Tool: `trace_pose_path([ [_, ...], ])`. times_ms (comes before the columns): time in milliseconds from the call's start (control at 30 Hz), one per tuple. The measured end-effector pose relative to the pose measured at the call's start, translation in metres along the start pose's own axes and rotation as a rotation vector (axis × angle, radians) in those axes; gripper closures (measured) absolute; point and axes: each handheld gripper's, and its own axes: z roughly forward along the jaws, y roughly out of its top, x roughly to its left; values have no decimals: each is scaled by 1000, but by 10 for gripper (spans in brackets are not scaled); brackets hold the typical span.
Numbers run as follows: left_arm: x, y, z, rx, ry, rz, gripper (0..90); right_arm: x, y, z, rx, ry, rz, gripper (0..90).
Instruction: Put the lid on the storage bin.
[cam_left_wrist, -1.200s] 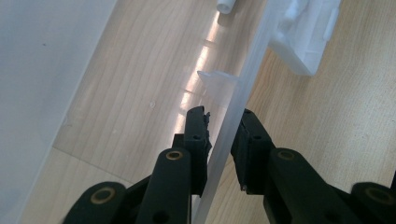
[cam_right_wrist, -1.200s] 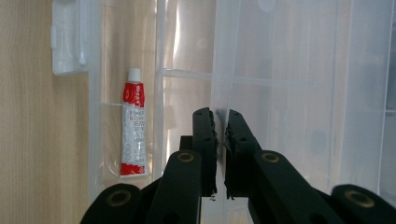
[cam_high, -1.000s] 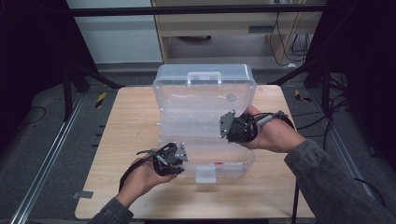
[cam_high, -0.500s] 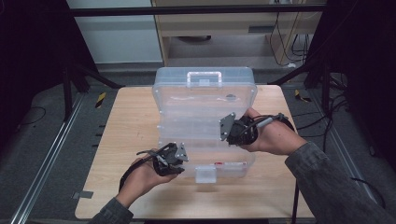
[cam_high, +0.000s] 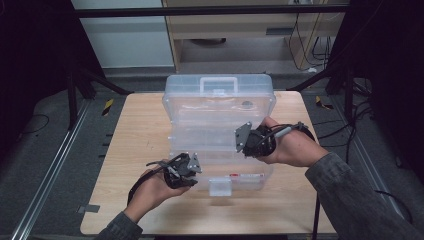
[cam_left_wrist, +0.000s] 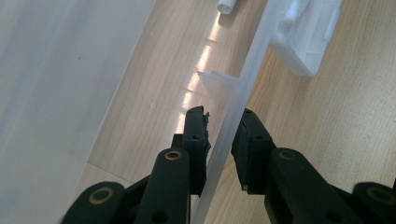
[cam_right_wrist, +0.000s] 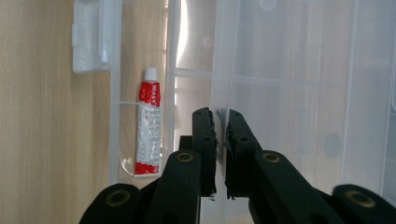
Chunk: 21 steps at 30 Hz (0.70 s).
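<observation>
Two hand-held grippers are on one clear plastic box (cam_high: 220, 107) that lies in the middle of the wooden surface (cam_high: 135, 135). The box is open, and its lid (cam_high: 220, 97) leans up on the far side, with a handle (cam_high: 218, 81) at the top edge.

My left hand-held gripper (cam_high: 186, 167) is at the near left corner of the box. In the left gripper view its jaws stand one on each side of the thin front wall (cam_left_wrist: 245, 79), narrow, and the wall passes between them; if they press it, I cannot tell.

My right hand-held gripper (cam_high: 243, 137) is at the right side, over the middle of the box. In the right gripper view its jaws are almost together around a thin clear edge (cam_right_wrist: 219, 70).

One red and white tube (cam_right_wrist: 147, 128) lies in a compartment near the front wall, just beside the white latch (cam_right_wrist: 91, 37).
</observation>
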Motion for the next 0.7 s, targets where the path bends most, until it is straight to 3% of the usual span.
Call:
trace_pose_path([
  [367,-1,0,-1,-6,4,-8,733,0,0,0,2,1,0,841],
  [400,0,0,-2,-8,4,15,733,0,0,0,2,1,-1,841],
  [533,0,0,-11,-47,16,27,681,0,-1,0,0,3,-3,840],
  [600,1,-1,-17,-57,23,60,640,0,-1,0,0,2,-2,840],
  [700,-2,-2,-27,-106,19,49,605,0,-1,0,-4,2,-2,838],
])
